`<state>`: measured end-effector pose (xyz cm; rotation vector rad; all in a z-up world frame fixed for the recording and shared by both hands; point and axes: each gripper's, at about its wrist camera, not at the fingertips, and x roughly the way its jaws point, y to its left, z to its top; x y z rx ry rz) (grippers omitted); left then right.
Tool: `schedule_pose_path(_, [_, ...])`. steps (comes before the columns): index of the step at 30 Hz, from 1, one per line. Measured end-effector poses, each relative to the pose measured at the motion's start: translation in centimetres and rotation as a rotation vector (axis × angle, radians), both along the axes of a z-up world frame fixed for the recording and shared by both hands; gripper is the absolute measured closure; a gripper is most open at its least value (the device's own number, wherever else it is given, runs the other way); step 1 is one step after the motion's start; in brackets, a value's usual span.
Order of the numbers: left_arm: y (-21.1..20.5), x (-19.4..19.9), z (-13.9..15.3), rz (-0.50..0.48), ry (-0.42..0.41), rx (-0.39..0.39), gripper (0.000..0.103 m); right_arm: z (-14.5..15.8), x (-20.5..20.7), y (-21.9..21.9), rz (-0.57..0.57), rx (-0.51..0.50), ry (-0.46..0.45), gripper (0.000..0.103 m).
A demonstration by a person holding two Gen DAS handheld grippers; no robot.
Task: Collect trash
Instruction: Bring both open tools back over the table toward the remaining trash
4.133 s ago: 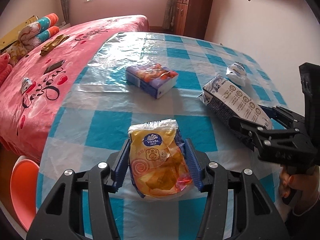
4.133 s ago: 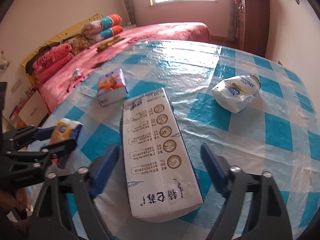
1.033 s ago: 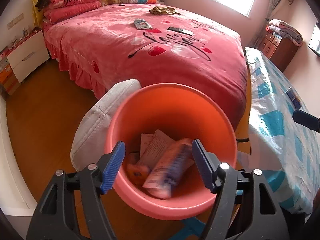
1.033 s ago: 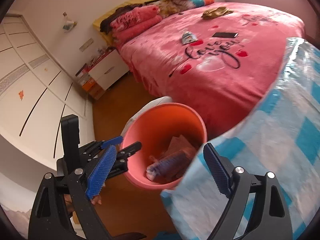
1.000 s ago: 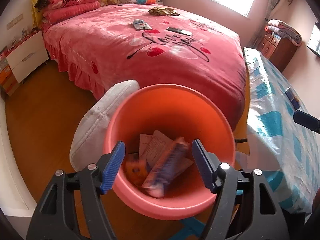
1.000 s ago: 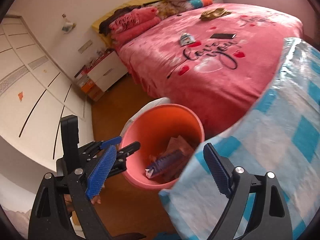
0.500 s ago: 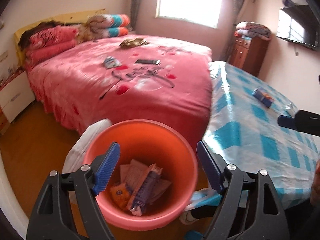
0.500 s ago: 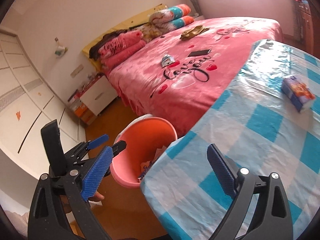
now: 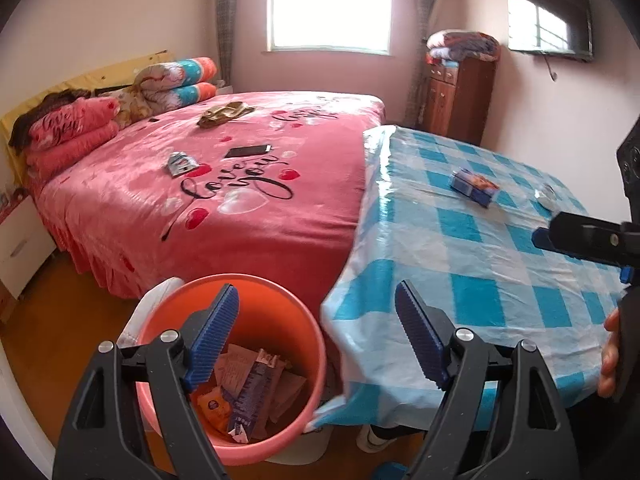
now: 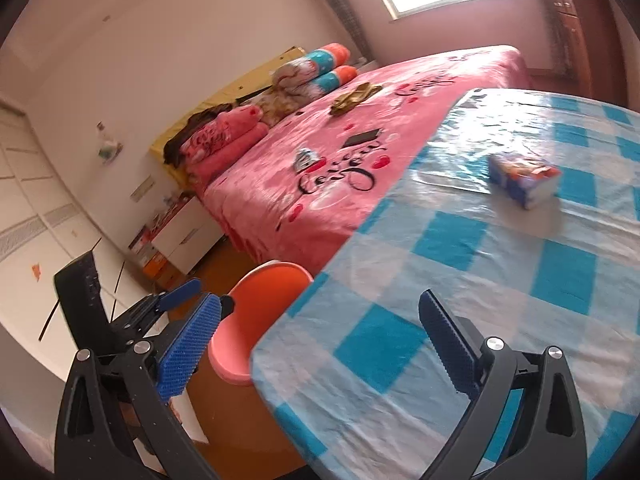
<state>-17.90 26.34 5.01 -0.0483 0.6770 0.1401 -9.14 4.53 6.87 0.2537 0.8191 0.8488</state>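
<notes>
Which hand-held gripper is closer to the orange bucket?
Left. The left hand-held gripper hangs open right above the orange bucket, its trash below. The right hand-held gripper is open over the checked table, the bucket off to its left, beyond the table edge.

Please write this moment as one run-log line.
left gripper: open, empty | right gripper: open, empty | bin: holds trash | table: tissue pack left

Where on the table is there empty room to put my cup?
The near part of the table, between its edge by the bucket and the tissue pack, is bare. The bucket itself is crowded with trash.
</notes>
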Motion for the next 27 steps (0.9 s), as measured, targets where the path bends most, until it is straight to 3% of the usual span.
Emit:
schedule_pose_path(8, [-2.7,0.7,0.0,-0.051,0.072,0.013,0.021,-0.9,0.2,-2.6,-0.060,0.015,0.033,0.005])
schedule_pose_path(27, [-9.1,1.9,0.8,-0.168,0.116,0.029,0.021,-2.8,2.3,-11.0,-0.211,0.083,0.083,0.005])
